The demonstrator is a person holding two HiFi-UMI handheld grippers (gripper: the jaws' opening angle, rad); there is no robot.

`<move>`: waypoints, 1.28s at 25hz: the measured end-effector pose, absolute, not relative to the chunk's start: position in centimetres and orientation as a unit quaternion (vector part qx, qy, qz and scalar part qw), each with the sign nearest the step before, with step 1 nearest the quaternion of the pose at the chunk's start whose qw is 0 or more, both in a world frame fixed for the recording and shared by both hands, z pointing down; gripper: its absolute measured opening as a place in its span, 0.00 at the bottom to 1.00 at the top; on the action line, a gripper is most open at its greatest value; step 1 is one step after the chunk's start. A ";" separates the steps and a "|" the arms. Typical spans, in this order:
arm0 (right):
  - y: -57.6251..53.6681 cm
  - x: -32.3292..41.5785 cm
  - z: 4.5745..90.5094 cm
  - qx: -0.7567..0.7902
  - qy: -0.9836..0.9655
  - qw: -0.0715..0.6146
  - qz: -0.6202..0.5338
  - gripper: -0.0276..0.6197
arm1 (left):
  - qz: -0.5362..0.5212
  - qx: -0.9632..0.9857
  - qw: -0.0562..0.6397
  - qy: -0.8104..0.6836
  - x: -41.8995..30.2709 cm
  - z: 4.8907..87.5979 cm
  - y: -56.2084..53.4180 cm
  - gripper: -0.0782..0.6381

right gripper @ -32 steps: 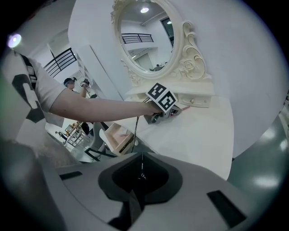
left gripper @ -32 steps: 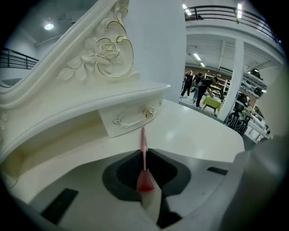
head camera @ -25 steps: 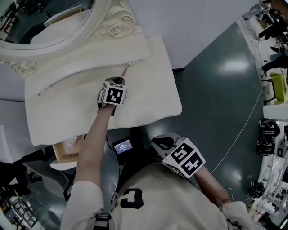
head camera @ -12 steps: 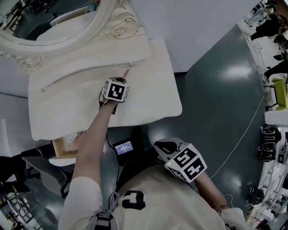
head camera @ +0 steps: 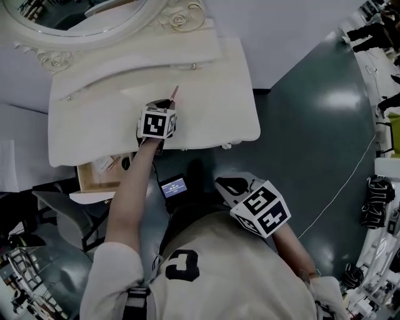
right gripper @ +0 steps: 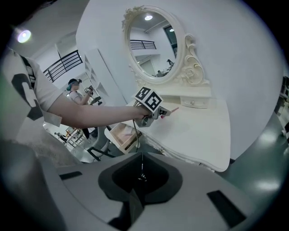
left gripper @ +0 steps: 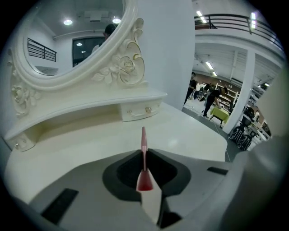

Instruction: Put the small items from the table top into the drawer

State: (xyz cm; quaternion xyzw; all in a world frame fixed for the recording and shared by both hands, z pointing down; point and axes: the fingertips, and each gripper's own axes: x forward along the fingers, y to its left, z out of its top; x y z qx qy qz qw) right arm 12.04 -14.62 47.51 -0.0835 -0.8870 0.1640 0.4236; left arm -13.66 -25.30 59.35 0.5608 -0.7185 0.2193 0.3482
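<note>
Wearer: cream short-sleeved T-shirt (head camera: 219, 275), black block character (head camera: 181, 265) on chest, black buckled strap (head camera: 134, 306). Left gripper (head camera: 167, 103) and right gripper (head camera: 221, 183): grey bodies, each bearing a white cube with black square markers. Thin black cable (right gripper: 135, 134) under the left unit.

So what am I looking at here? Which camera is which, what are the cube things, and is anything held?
There is no robot: a person holds a two-jaw gripper in each hand, and the marker cubes are part of the grippers. One picture comes from a head camera looking down. The other two come from cameras riding on the grippers, looking along their jaws. Below is a white dressing table with a mirror and an open drawer at its near left. The left gripper is shut on a thin pink stick above the table top. The right gripper, near the person's body, is shut and empty.
</note>
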 end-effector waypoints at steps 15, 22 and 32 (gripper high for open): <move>-10.9 15.0 46.4 -0.119 -0.902 0.393 0.136 0.09 | 0.242 0.541 0.320 -0.739 -9.2 56.1 -18.0 0.24; -9.7 16.8 45.6 -0.134 -0.904 0.382 0.135 0.09 | 0.238 0.537 0.323 -0.742 -6.8 55.2 -16.5 0.24; -6.1 19.2 45.3 -0.190 -0.900 0.372 0.123 0.09 | 0.232 0.518 0.308 -0.763 -3.9 51.9 -12.3 0.24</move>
